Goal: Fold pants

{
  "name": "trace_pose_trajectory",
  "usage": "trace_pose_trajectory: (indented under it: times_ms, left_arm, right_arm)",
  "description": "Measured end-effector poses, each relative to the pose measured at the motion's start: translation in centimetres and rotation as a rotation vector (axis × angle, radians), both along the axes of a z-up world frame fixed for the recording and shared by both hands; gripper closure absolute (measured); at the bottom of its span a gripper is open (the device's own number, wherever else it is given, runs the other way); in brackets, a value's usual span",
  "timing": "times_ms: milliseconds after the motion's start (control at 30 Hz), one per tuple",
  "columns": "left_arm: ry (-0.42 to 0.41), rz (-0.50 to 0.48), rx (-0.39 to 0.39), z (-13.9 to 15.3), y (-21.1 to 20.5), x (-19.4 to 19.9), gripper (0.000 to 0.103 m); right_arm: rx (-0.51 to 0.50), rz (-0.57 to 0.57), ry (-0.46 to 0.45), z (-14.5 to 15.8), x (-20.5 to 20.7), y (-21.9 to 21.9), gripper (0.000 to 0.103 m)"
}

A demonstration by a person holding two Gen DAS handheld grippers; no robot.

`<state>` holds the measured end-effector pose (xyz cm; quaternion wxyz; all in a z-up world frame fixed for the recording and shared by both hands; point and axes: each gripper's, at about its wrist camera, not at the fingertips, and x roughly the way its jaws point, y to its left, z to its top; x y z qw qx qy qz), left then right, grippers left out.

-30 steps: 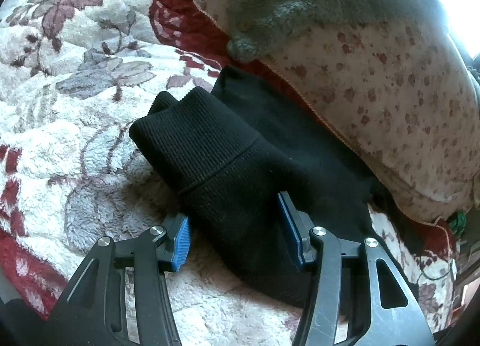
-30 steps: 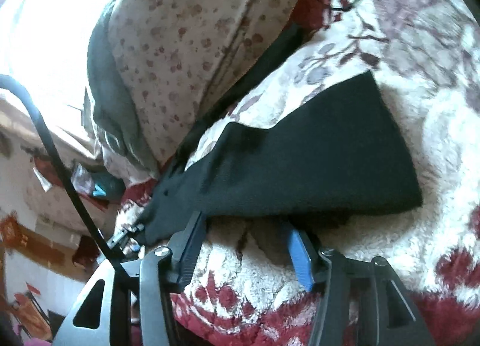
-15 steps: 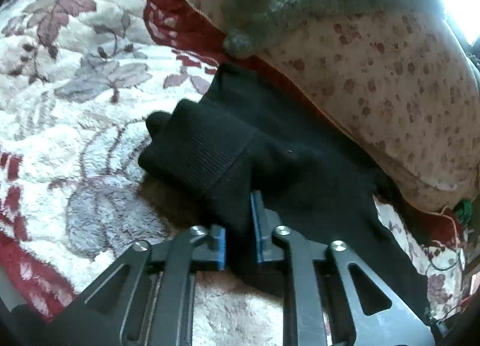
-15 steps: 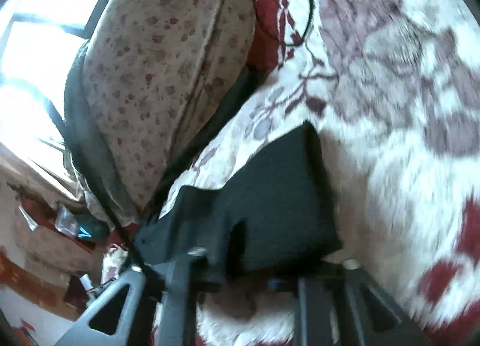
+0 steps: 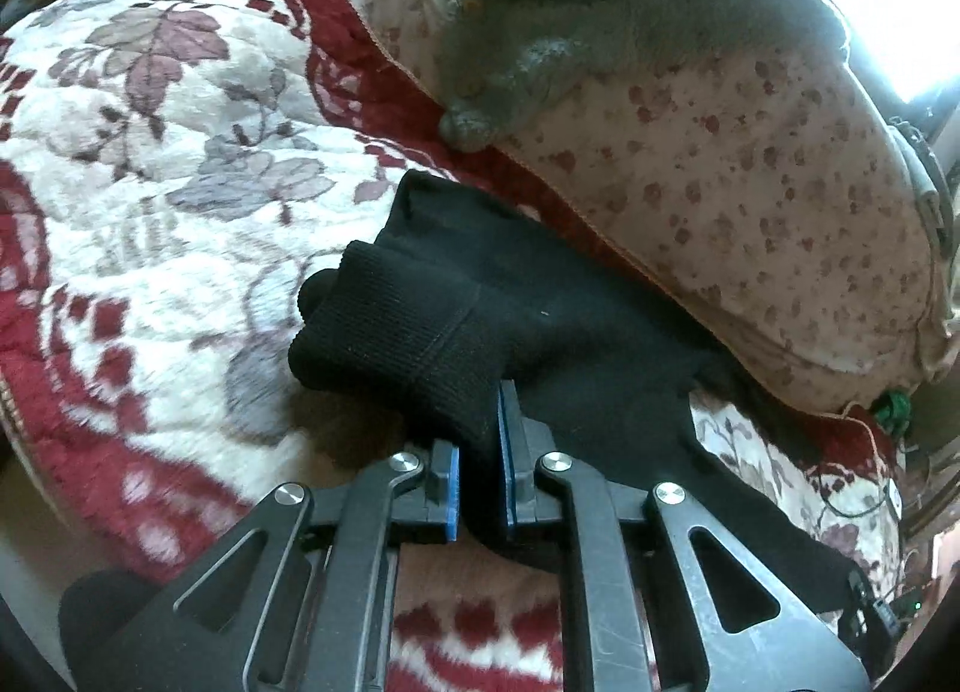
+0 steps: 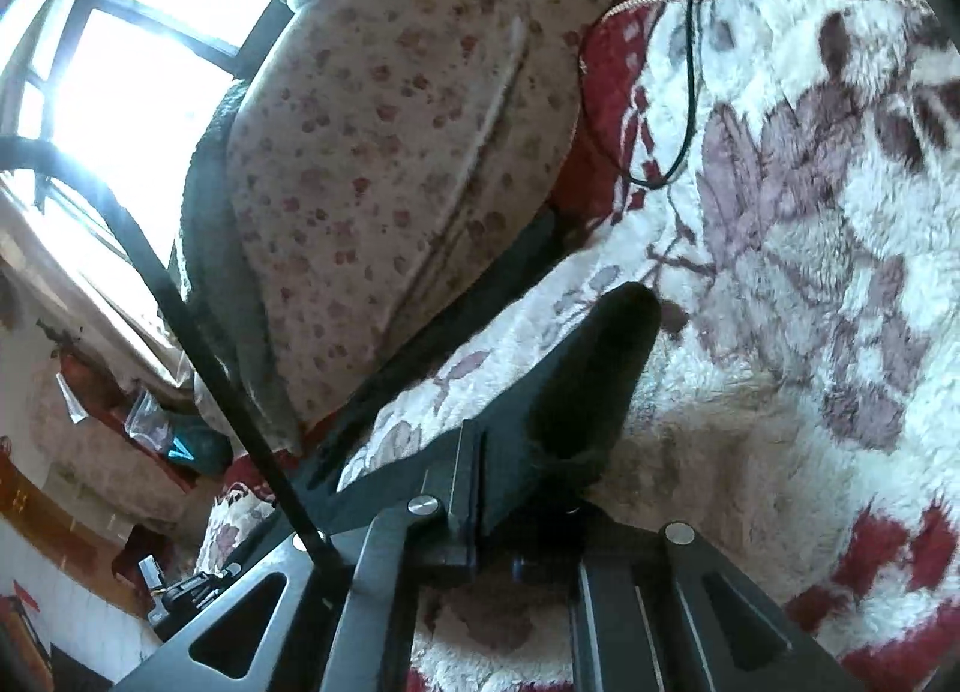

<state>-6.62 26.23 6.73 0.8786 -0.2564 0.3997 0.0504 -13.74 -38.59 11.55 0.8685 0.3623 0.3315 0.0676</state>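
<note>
The black pants (image 5: 540, 332) are spread over a plush blanket (image 5: 150, 164) patterned in white, red and grey leaves, with their far edge tucked against a floral-print cushion (image 5: 750, 200). A grey knitted garment (image 5: 600, 20) is draped over the top of that cushion.

In the left wrist view, the left gripper (image 5: 478, 470) is seen clamped on the ribbed cuff end of the pants, the blue pads pressed against a pinch of black fabric; the jaws have just been closing onto it. The cuff is bunched and raised off the blanket to the left of the jaws, while the rest of the leg trails off to the near right.

In the right wrist view, the right gripper (image 6: 528, 512) is likewise closed on the pants (image 6: 576, 392), a fold of dark cloth being held between the jaws and lifted above the blanket (image 6: 810, 272). A thin black cable (image 6: 690, 62) is looped on the blanket at the far side, beside the cushion (image 6: 390, 152).
</note>
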Motion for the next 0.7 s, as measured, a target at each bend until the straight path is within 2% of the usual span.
trace_pose_trajectory:
  times_ms: [100,167,267,333,367,467,500,600,700]
  left_arm:
    - [0.018,0.002,0.018,-0.6,0.3,-1.3,0.094]
    - [0.051,0.013,0.006,-1.9,0.5,-1.5,0.094]
    - [0.115,0.042,0.008,-4.2,0.8,-1.3,0.088]
    - [0.117,0.047,-0.001,-4.9,0.9,-1.6,0.084]
    - [0.101,0.043,0.003,-4.7,0.9,-1.9,0.084]
    - [0.117,0.019,0.048,-4.2,0.8,-2.5,0.079]
    - [0.125,0.022,0.061,-4.0,1.0,-2.7,0.077]
    - [0.134,0.04,0.117,-2.7,1.2,-3.9,0.077]
    - [0.105,0.052,0.189,-0.6,1.1,-5.1,0.077]
  right_arm:
    - [-0.009,0.002,0.012,-0.1,-0.4,-0.1,0.097]
    - [-0.021,-0.003,0.044,-0.9,-0.4,-0.2,0.097]
    - [-0.085,-0.012,0.143,-3.0,0.1,0.1,0.096]
    - [-0.087,-0.021,0.208,-4.2,0.3,0.0,0.095]
    - [-0.078,-0.023,0.209,-4.3,0.3,-0.2,0.092]
    - [-0.154,-0.057,0.231,-2.9,0.2,-0.5,0.073]
    - [-0.186,-0.074,0.243,-2.3,0.2,-0.7,0.073]
    - [-0.191,-0.071,0.203,-0.5,0.0,-1.2,0.073]
    - [-0.209,-0.059,0.169,1.1,0.3,-0.8,0.072]
